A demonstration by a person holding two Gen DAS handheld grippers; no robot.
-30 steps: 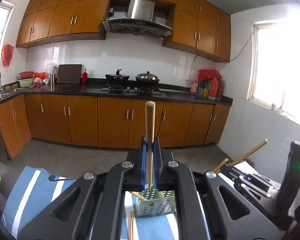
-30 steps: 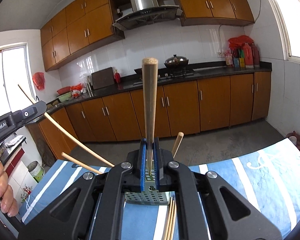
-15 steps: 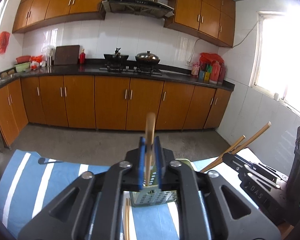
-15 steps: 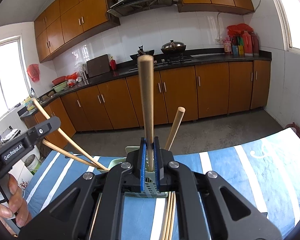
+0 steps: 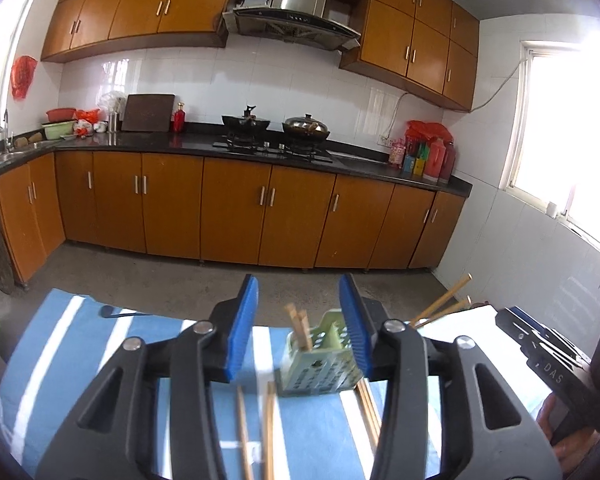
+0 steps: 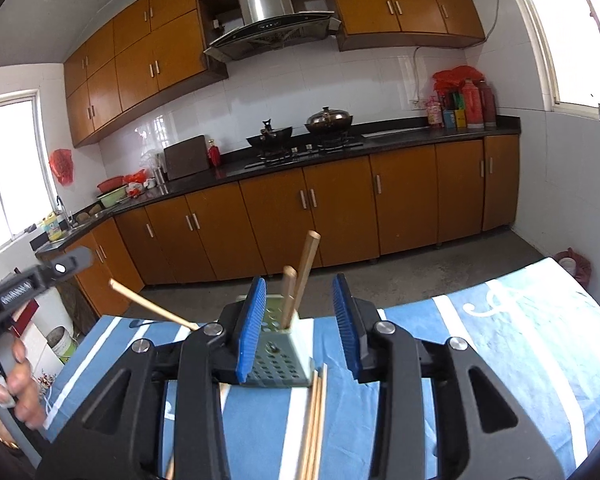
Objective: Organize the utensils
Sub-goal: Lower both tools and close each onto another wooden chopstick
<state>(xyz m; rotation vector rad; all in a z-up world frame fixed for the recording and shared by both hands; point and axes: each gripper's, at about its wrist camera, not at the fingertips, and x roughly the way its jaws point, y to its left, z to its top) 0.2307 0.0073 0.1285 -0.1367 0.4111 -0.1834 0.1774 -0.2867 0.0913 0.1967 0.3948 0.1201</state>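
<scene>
The left gripper (image 5: 299, 326) and right gripper (image 6: 299, 330) both gape wide, empty, over the green holder (image 6: 278, 354) with two chopsticks (image 6: 300, 278) standing inside. Only the right view shows the left hand (image 6: 10, 386) at 9 o'clock, curled around its handle.

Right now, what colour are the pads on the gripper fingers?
Blue, ribbed pads on black fingers; clearest in the right wrist view.

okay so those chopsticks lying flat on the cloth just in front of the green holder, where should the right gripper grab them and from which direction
Judging by their pose, take the loose chopsticks near mid-length, from straight above. They lie flat on the striped cloth, pointing toward the green holder, so the open right gripper should set its jaws across their width.
</scene>
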